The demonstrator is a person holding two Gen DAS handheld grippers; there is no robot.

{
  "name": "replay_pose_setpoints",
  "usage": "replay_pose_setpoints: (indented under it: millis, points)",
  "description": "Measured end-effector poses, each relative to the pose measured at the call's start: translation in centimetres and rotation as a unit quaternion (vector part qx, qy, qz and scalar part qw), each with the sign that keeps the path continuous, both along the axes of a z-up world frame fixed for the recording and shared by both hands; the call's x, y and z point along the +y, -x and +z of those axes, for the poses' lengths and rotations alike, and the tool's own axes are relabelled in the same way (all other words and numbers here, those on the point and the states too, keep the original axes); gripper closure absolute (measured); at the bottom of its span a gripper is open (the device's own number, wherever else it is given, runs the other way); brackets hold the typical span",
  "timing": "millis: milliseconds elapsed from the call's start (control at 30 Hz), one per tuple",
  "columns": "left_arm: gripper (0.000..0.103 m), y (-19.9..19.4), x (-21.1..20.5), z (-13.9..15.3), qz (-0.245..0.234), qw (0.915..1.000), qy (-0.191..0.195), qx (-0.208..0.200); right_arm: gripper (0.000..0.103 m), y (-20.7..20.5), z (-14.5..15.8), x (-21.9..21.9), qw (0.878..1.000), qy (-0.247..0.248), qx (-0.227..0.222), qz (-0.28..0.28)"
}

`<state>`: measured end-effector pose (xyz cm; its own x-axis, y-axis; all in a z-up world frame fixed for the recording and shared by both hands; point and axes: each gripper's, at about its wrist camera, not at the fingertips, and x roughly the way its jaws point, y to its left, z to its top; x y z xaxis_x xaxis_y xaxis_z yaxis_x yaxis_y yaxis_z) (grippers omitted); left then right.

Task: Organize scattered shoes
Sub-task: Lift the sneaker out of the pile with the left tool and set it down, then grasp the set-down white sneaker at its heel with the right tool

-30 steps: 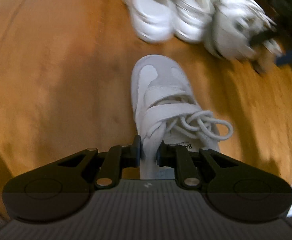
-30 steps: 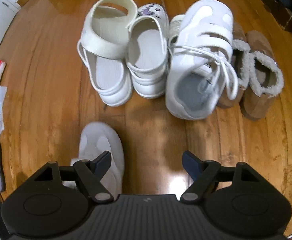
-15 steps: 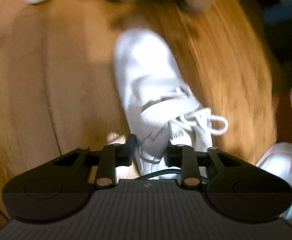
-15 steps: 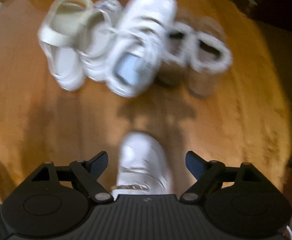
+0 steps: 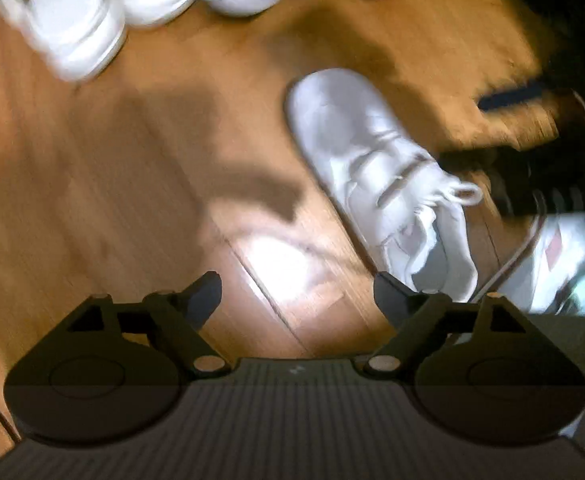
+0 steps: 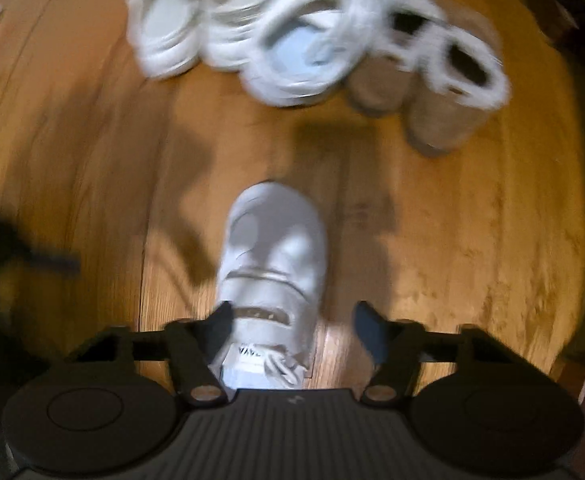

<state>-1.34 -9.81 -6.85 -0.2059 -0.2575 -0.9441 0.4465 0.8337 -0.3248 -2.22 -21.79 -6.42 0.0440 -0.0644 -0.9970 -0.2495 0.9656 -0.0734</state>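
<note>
Both jaws released; white strapped sneaker (image 6: 276,272) lies upright between right gripper (image 6: 294,320) fingers, laces loose.

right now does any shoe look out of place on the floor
Yes: one white strap sneaker lies alone on the wood floor, apart from the row holding its match beside the fur-lined slippers.

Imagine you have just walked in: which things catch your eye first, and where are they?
A lone white sneaker lies on the wood floor, straps up, between the open fingers of the right gripper. Beyond it, a row of white shoes ends in tan slippers. The left gripper is open, beside the sneaker.
</note>
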Motion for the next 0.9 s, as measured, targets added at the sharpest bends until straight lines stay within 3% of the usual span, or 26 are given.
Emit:
replay_pose_setpoints:
  millis: [100,267,367,500,667,900]
  points:
    - [0.016,0.6,0.7,0.1,-0.014,0.9993,0.032,0.012,0.058,2.2,-1.2,1.1,0.998,0.005,-0.012,0.058]
    - [0.018,2.3,2.7,-2.2,-0.030,0.9994,0.014,0.003,0.065,6.1,-2.8,3.0,0.979,0.048,-0.033,0.195]
    - [0.019,3.2,3.5,-2.0,-0.040,0.9984,0.036,-0.017,0.065,6.2,-2.7,3.2,0.976,0.035,-0.058,0.205]
    - [0.019,3.9,3.8,-0.2,-0.038,0.9957,0.062,-0.058,0.066,5.8,-3.0,3.3,0.972,0.041,-0.058,0.225]
    - [0.018,3.8,4.6,1.0,-0.021,0.9917,0.109,-0.065,0.066,5.2,-4.8,3.0,0.966,0.059,-0.042,0.250]
    - [0.017,4.4,3.8,0.1,-0.046,0.9928,0.087,-0.069,0.064,4.5,-6.4,3.7,0.953,0.065,-0.021,0.295]
